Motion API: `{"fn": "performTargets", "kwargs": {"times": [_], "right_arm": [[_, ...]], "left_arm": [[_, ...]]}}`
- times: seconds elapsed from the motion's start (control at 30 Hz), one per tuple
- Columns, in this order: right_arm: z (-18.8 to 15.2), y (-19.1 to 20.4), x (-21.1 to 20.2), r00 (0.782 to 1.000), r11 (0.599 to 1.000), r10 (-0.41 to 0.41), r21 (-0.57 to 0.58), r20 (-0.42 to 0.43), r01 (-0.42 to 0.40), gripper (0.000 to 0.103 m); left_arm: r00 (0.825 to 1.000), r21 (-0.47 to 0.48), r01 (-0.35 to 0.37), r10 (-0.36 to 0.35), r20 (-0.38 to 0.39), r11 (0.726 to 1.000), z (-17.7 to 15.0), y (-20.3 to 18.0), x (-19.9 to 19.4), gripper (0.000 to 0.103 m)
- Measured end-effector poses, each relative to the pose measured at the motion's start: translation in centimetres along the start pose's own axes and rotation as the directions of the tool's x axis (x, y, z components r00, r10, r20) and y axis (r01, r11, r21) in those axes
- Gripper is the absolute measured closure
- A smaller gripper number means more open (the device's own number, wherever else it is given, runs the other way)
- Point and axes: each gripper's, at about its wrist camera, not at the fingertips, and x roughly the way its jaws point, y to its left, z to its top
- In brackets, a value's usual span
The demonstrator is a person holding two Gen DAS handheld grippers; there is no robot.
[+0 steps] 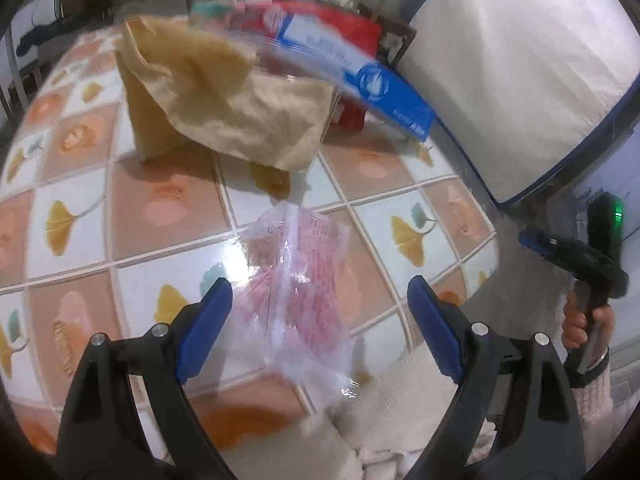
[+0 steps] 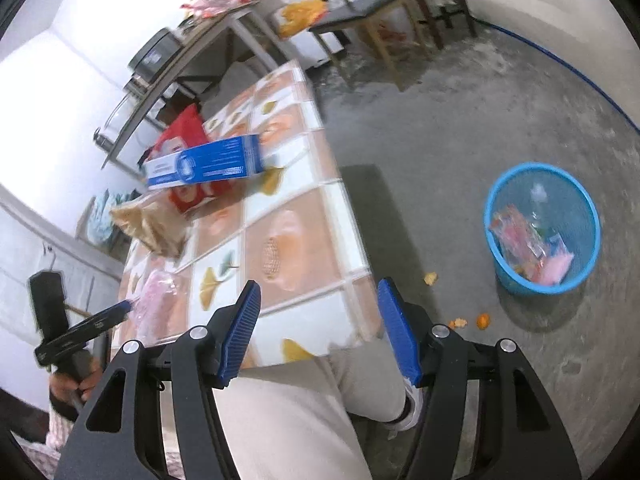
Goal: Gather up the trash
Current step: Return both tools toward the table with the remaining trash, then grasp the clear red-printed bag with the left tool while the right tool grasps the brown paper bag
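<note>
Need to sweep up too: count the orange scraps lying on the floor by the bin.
3. One scrap lies near the table edge, left of the blue basket; two more sit side by side nearer the camera, below the basket. Others may be hidden under the table.

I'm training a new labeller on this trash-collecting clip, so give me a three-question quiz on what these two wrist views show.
1. True or false: the left gripper is clamped on the clear plastic wrapper.
2. Where is the blue basket? A) on the table B) on the floor C) on a chair
3. Fill in: the blue and white box rests on a ____ packet.

Key
1. False: the jaws stand open, with the wrapper lying on the tiled table between them.
2. B: it stands on the floor and already holds wrappers.
3. Red.
</note>
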Motion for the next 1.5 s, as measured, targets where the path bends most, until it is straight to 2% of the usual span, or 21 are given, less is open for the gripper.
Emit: {"fn": "performTargets", "kwargs": {"times": [0.07,0.17,0.27,0.37,0.5,0.63,0.73,0.87,1.03,1.1,1.2,1.37,1.5], "right_arm": [[0.0,1.1,0.3,1.0,1.0,0.005,-0.022,-0.005,-0.005,0.043],[-0.2,2.7,1.0,1.0,0.999,0.003,-0.052,-0.019,-0.004,0.043],[-0.5,4.1,1.8,0.999,0.997,0.016,-0.071,-0.044,-0.019,0.043],[-0.6,5.9,2.8,0.997,0.994,0.019,-0.103,-0.072,-0.026,0.043],[-0.5,8.2,3.8,0.995,0.989,0.032,-0.142,-0.097,-0.046,0.043],[-0.2,10.9,4.8,0.993,0.979,0.055,-0.188,-0.109,-0.074,0.043],[0.3,13.4,5.5,0.99,0.965,0.075,-0.241,-0.117,-0.102,0.043],[1.1,17.2,6.6,0.989,0.934,0.087,-0.337,-0.117,-0.121,0.043],[2.7,22.8,8.2,0.99,0.865,0.111,-0.483,-0.086,-0.139,0.043],[3.3,24.8,9.8,0.985,0.846,0.136,-0.504,-0.109,-0.173,0.043],[3.8,27.0,12.5,0.978,0.842,0.147,-0.5,-0.147,-0.202,0.043],[3.0,29.2,16.3,0.996,0.835,0.019,-0.547,-0.088,-0.064,0.043],[3.3,29.5,19.2,0.996,0.856,-0.076,-0.515,-0.042,0.044,0.043]], "left_arm": [[1.0,0.002,0.013,-0.013,-0.008,1.0,0.5,0.3,0.8,0.018],[1.0,0.058,-0.02,0.02,-0.003,0.998,1.2,0.4,1.5,0.018],[0.995,0.123,-0.097,0.097,0.005,0.988,1.4,0.3,2.1,0.018],[0.984,0.195,-0.175,0.174,0.026,0.965,1.2,0.0,2.8,0.018],[0.967,0.221,-0.254,0.246,0.06,0.942,0.9,0.1,3.3,0.037],[0.959,0.198,-0.281,0.268,0.093,0.939,0.8,0.9,3.2,0.061],[0.953,0.188,-0.299,0.281,0.117,0.936,0.6,1.7,2.3,0.071],[0.957,0.156,-0.28,0.263,0.119,0.947,-0.1,2.7,1.3,0.072],[0.958,0.074,-0.264,0.253,0.133,0.962,-1.9,4.7,-0.9,0.073],[0.957,0.04,-0.262,0.254,0.137,0.964,-2.4,5.5,-1.4,0.073],[0.956,-0.016,-0.256,0.255,0.147,0.967,-3.2,7.0,-2.4,0.073],[0.963,-0.08,-0.196,0.208,0.174,0.977,-4.2,9.1,-3.5,0.073],[0.966,-0.087,-0.166,0.179,0.186,0.982,-4.8,10.3,-4.1,0.073]]}}
